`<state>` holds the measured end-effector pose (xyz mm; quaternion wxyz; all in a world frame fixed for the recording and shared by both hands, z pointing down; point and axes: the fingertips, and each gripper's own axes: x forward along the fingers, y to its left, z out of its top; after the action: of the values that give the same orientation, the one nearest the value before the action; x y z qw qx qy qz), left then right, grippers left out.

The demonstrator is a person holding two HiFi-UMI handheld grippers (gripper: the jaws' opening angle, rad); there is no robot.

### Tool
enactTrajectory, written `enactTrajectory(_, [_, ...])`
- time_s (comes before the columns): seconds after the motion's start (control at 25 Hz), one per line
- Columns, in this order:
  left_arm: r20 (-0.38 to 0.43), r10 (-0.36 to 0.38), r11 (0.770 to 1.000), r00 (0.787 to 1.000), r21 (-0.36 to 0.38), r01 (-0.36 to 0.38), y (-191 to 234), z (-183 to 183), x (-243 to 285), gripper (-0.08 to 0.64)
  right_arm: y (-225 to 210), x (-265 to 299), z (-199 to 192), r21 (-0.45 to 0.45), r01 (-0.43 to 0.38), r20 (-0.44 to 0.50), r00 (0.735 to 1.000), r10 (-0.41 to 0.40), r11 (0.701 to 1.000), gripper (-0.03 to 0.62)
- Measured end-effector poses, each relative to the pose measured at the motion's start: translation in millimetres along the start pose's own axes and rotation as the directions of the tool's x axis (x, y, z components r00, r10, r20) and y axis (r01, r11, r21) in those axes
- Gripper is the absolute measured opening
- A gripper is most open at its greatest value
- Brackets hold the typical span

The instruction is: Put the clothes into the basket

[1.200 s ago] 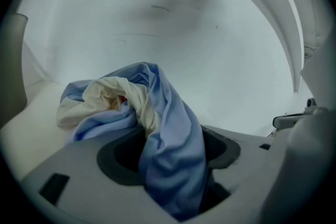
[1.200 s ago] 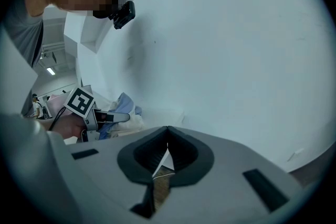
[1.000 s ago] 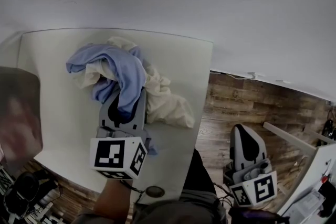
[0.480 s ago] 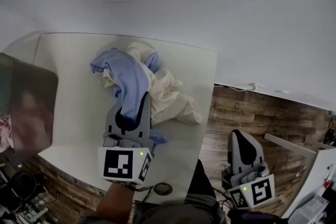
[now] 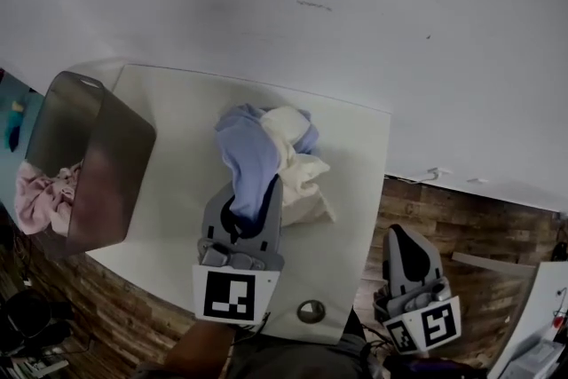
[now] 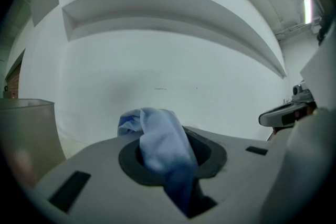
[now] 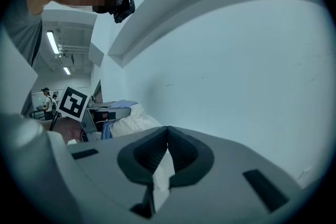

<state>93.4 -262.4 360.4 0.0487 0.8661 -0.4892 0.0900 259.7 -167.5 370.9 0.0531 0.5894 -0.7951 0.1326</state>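
Head view: a white table [image 5: 177, 129] is backed by a white wall [image 5: 355, 13]; the blue garment [image 5: 248, 160] is clamped in the left gripper [image 5: 250, 195], whose jaws have just been closing, with the basket [image 5: 106, 164] at 9 o'clock.

Blue and cream clothes [image 5: 266, 155] near dark basket [image 5: 115, 177]

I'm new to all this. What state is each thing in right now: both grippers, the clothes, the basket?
Left gripper: shut on the blue garment; its jaws have just been closing on it.
Blue garment: pinched at one end, the rest draped over the cream garment.
Cream garment: crumpled on the table, not gripped.
Right gripper: shut, empty.
Basket: open-topped, beside the table.
Pink clothes: already in the basket.
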Motion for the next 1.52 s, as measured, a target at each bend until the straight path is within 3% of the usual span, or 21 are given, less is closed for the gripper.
enactTrajectory(0.32, [0.102,-0.084,0.995,0.991,0.064,0.078,28.8,30.8,-73.1,0.086,94.1,-39.9,18.9,-0.024,0.089,0.07,0.994,-0.087,0.996,0.006])
enactTrajectory(0.48, [0.098,-0.148,0.987,0.984,0.074,0.142,35.4,25.6,-91.1,0.086,121.2,-67.0,23.5,0.037,0.171,0.132,0.976,-0.175,0.985,0.006])
enactTrajectory(0.68, [0.098,-0.158,0.986,0.983,0.079,0.15,41.2,20.6,-110.8,0.086,139.8,-88.5,20.9,0.049,0.211,0.132,0.967,-0.216,0.976,0.006])
enactTrajectory(0.96, [0.127,-0.145,0.977,0.981,0.172,0.122,32.9,37.2,-134.3,0.086,152.7,-113.7,17.6,0.059,0.2,0.155,0.966,-0.207,0.978,0.006])
enactTrajectory(1.2, [0.147,-0.102,0.979,0.984,0.189,0.073,11.8,63.9,-162.3,0.086,142.9,-152.3,7.8,0.002,0.222,0.14,0.965,-0.22,0.975,0.006])
enactTrajectory(1.4, [0.144,-0.067,0.984,0.987,0.171,0.042,-5.6,81.8,-191.8,0.086,162.4,-175.1,18.6,0.009,0.105,0.178,0.978,-0.105,0.994,0.006])
enactTrajectory(1.52, [0.156,-0.069,0.987,0.985,0.156,0.044,-12.0,91.5,-203.5,0.086,165.4,-181.5,14.8,0.006,0.083,0.161,0.983,-0.083,0.996,0.006])
